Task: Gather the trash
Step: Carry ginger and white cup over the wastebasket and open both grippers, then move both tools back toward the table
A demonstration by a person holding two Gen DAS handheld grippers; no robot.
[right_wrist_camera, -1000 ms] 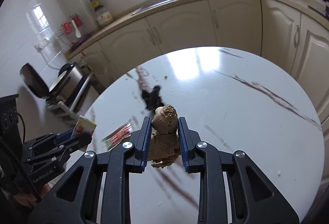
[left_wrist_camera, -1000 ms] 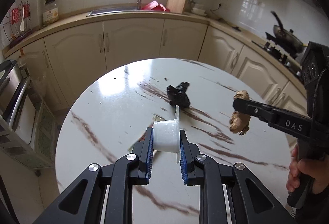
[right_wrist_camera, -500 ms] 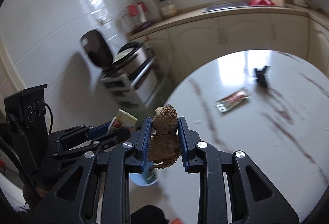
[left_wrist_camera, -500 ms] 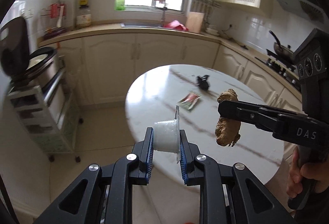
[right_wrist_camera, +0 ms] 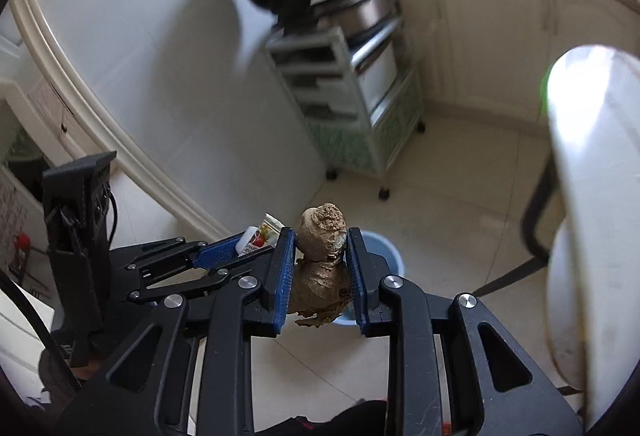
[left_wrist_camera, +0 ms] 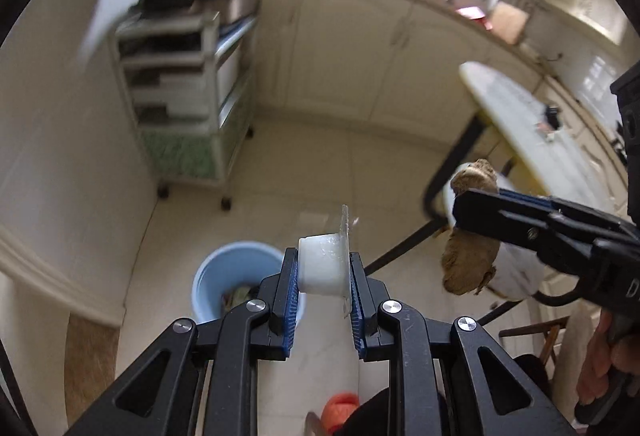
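Both grippers loaded: left gripper (left_wrist_camera: 323,268) cup (left_wrist_camera: 322,263), right gripper (right_wrist_camera: 320,260) ginger (right_wrist_camera: 320,260).

Left gripper (left_wrist_camera: 322,272): matte black linkage arms with triangular cutouts, silver round screws at pivots, ribbed blue pads (left_wrist_camera: 291,292) lining inner jaw faces. Right gripper (right_wrist_camera: 318,264): same build – black arms, silver screws, blue pads (right_wrist_camera: 282,276). White letter "D" on right gripper's side behind jaws. Black box housing, black cable behind left jaws. Bare-skinned hand (left_wrist_camera: 604,360) on black handle.
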